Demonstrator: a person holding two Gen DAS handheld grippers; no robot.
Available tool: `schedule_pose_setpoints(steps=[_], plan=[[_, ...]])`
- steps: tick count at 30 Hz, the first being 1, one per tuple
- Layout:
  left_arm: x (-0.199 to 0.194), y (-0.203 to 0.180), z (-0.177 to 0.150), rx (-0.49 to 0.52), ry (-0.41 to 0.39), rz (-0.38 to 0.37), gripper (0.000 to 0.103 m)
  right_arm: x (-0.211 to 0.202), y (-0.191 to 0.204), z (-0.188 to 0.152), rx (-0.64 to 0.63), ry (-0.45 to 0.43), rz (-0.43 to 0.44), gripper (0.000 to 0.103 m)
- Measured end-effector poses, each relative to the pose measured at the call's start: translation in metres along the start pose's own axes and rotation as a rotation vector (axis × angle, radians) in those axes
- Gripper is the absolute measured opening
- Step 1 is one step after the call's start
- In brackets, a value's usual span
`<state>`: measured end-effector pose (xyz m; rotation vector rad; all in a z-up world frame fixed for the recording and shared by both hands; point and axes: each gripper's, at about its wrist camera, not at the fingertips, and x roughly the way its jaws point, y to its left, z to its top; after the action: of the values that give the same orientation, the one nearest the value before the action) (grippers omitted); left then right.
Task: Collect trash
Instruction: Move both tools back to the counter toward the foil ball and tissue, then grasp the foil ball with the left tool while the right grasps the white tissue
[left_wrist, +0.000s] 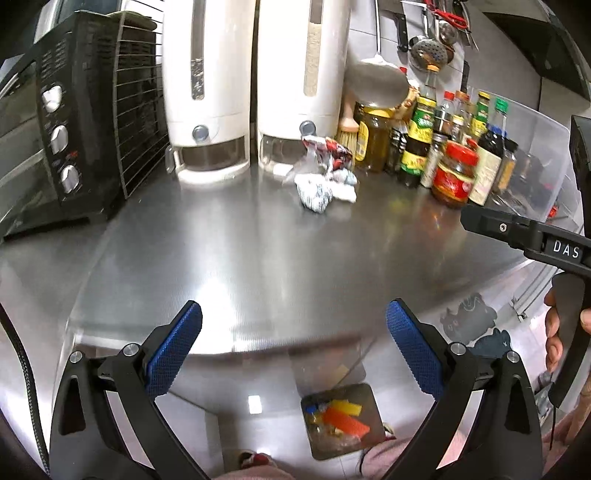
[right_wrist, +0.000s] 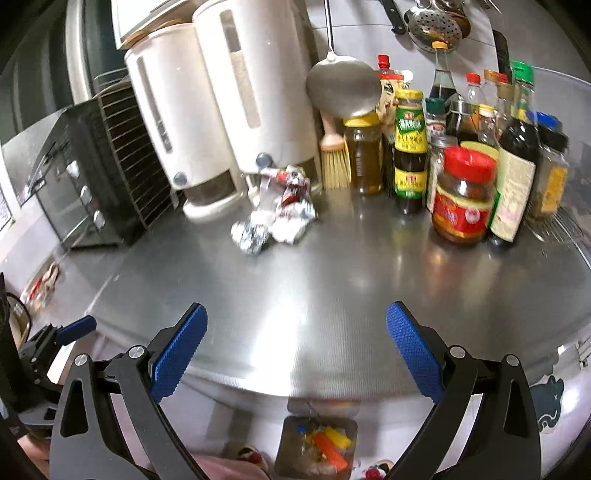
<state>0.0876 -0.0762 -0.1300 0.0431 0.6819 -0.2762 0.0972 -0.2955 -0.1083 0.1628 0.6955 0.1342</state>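
Observation:
Crumpled trash lies on the steel counter (left_wrist: 258, 258) near the white dispensers: a foil ball (left_wrist: 314, 194) (right_wrist: 251, 234), a white crumpled wad (left_wrist: 345, 192) (right_wrist: 290, 229) and a red-and-white wrapper (left_wrist: 332, 153) (right_wrist: 291, 182). My left gripper (left_wrist: 294, 347) hangs open above the counter's near edge with nothing between its blue pads. My right gripper (right_wrist: 296, 349) is likewise open and holds nothing, well short of the trash. On the floor below the counter edge stands a bin (left_wrist: 364, 395) (right_wrist: 288, 443) holding orange and yellow pieces.
Two white dispensers (left_wrist: 255, 85) stand at the back, a black toaster oven (left_wrist: 48, 136) to the left. Sauce bottles and a red-lidded jar (right_wrist: 463, 195) crowd the back right beside a clear tub (left_wrist: 535, 155). A brush (right_wrist: 334, 162) leans nearby. Utensils hang on the wall.

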Motion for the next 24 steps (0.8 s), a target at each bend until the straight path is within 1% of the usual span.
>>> schedule_pose_setpoints(steps=[5,9,14,17,19,20,22,24], plan=[[0.03,0.002,0.03,0.01,0.014,0.007,0.095,0.033,-0.006,0.035,0.023,0.017,-0.006,0.098],[0.059,0.005,0.049,0.016,0.034,-0.006,0.095,0.058,-0.008,0.053,0.033,0.026,-0.021,0.098],[0.094,0.004,0.069,0.031,0.058,-0.015,0.094,0.097,-0.012,0.07,0.083,0.069,0.004,0.097],[0.11,0.0,0.079,0.054,0.06,-0.027,0.089,0.121,-0.014,0.072,0.114,0.109,0.032,0.087],[0.12,-0.004,0.086,0.074,0.062,-0.024,0.087,0.138,-0.015,0.075,0.138,0.139,0.051,0.072],[0.125,-0.005,0.089,0.08,0.063,-0.022,0.084,0.144,-0.014,0.076,0.141,0.148,0.051,0.069],[0.135,-0.007,0.093,0.09,0.067,-0.025,0.079,0.156,-0.011,0.08,0.138,0.165,0.043,0.056],[0.146,-0.008,0.095,0.096,0.08,-0.031,0.074,0.166,-0.008,0.082,0.142,0.186,0.048,0.049]])
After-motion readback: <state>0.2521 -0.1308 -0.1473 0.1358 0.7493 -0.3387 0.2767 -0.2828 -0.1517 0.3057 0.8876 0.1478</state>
